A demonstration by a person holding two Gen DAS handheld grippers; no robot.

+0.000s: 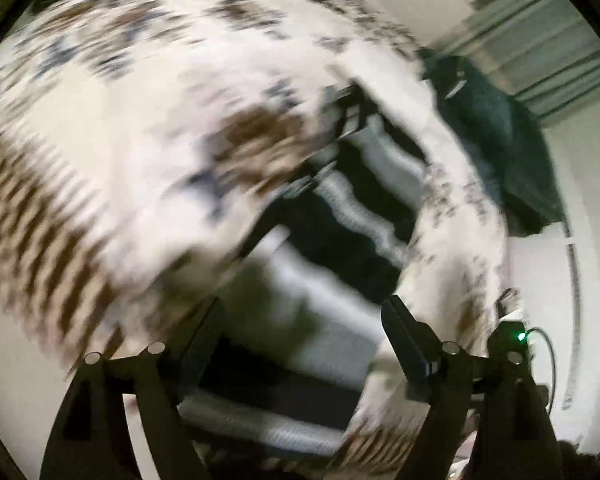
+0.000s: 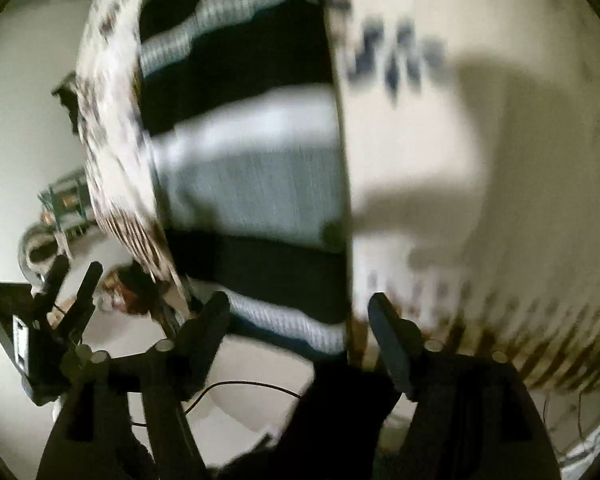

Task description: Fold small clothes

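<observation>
From my left gripper (image 1: 300, 312), a patterned cloth (image 1: 140, 128) fills the left and top, with a striped garment (image 1: 340, 208) lying under its right edge. A dark garment (image 1: 500, 132) lies further right, beside the cloth on the table (image 1: 540, 280).

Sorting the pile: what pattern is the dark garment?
Black with white and grey stripes, clearest in the right wrist view.
</observation>
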